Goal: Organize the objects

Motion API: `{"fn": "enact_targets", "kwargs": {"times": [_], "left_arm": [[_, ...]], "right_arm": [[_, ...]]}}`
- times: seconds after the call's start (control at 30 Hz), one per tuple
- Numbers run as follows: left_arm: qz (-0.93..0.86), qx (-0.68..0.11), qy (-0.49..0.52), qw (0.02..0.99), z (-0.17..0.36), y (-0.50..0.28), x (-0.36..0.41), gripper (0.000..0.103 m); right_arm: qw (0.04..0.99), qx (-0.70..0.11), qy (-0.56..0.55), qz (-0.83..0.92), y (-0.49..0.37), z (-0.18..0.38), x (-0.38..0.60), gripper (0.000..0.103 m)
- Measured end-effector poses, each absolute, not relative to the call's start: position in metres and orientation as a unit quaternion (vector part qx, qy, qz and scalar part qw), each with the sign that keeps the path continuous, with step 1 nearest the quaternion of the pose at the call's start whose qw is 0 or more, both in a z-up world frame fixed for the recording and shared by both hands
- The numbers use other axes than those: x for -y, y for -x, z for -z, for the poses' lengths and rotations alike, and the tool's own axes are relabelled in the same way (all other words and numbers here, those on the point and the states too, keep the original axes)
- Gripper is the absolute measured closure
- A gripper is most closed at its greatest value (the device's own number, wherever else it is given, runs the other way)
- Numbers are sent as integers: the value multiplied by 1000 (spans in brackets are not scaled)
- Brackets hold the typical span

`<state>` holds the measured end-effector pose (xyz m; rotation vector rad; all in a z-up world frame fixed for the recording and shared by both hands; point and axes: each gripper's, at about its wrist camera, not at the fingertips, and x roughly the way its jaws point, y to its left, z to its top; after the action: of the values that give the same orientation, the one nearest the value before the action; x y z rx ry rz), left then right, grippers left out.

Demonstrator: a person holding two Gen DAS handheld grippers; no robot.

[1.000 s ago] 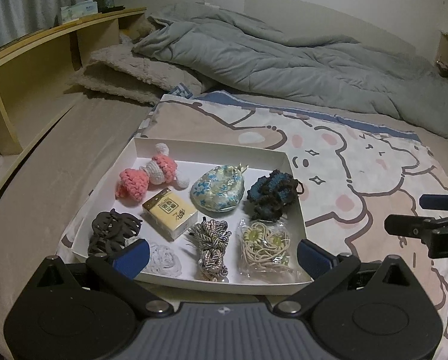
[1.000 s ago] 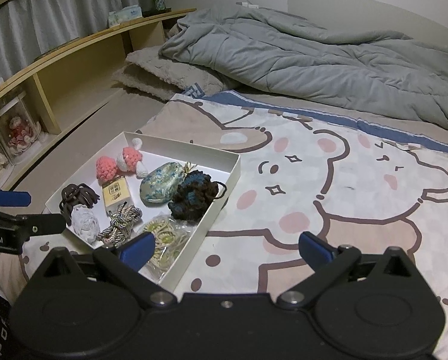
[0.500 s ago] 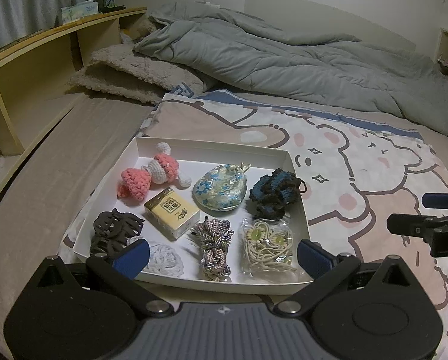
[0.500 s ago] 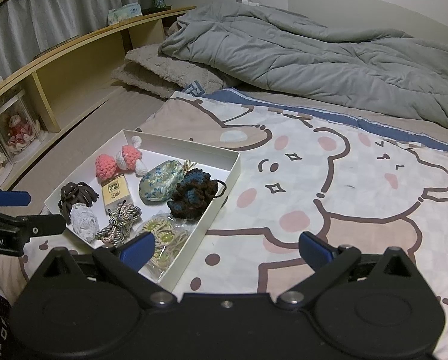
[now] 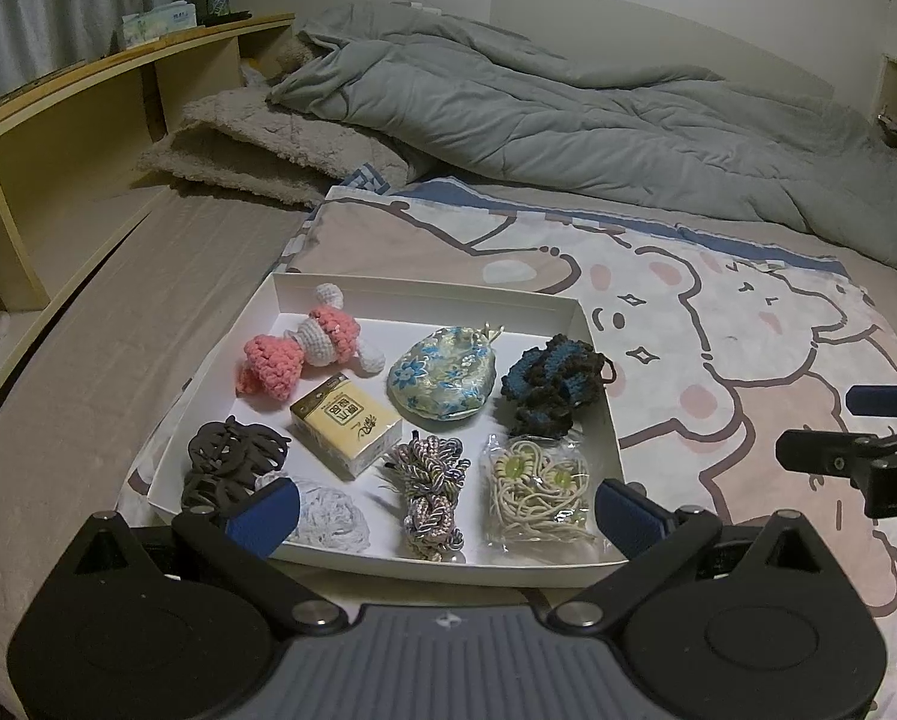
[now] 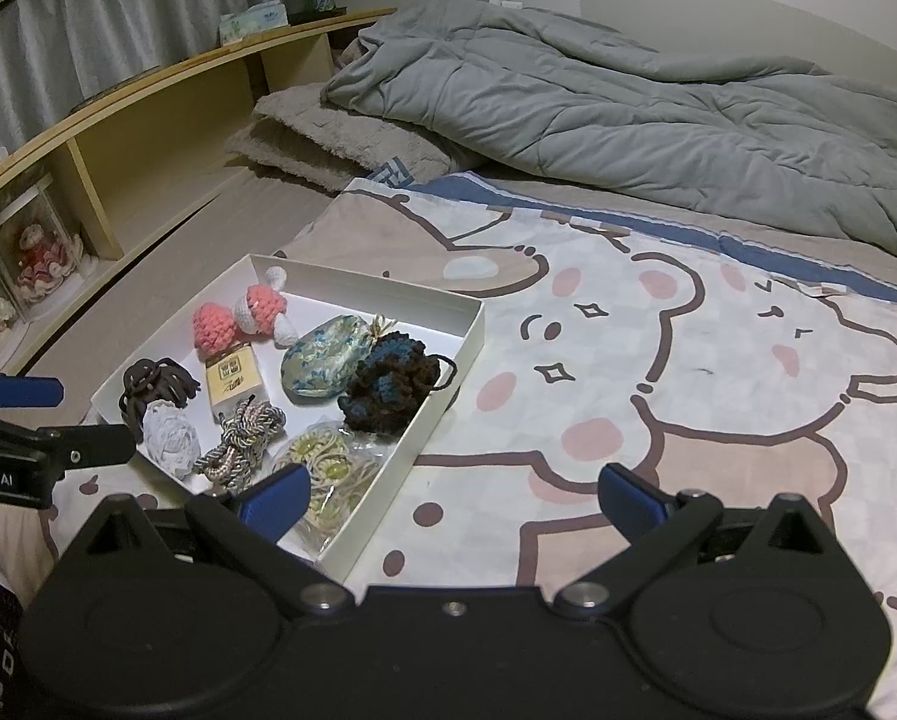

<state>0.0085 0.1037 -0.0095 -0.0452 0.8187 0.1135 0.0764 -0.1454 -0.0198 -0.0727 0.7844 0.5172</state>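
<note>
A shallow white box (image 5: 424, 295) lies on the bed sheet. Inside it are pink crochet mushrooms (image 5: 304, 348), a floral pouch (image 5: 442, 375), a dark blue-brown crochet scrunchie (image 5: 553, 387), a small yellow carton (image 5: 346, 423), a brown hair claw (image 5: 229, 462), a white lace scrunchie (image 5: 328, 513), a braided cord (image 5: 430, 486) and a bag of hair ties (image 5: 535, 492). My left gripper (image 5: 445, 516) is open over the box's near edge and holds nothing. My right gripper (image 6: 453, 497) is open at the box's (image 6: 376, 288) right near corner, over the sheet.
A cartoon-bear sheet (image 6: 658, 360) spreads to the right of the box. A grey duvet (image 5: 568, 114) and a fuzzy pillow (image 5: 256, 138) lie behind. A wooden shelf (image 5: 58, 138) with a bottle and tissue pack runs along the left.
Both views have drifted only slightly. The box and its contents lie as before, and both grippers stay open.
</note>
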Motion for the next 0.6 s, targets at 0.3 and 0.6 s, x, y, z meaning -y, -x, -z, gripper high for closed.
{"fn": "enact_targets", "kwargs": {"times": [0.3, 0.6], "left_arm": [[-56, -398, 22, 916, 9, -9, -103, 0], [-56, -398, 22, 916, 9, -9, -102, 0]], "right_arm": [[890, -380, 38, -250, -76, 22, 144, 0], [890, -380, 38, -250, -76, 22, 144, 0]]}}
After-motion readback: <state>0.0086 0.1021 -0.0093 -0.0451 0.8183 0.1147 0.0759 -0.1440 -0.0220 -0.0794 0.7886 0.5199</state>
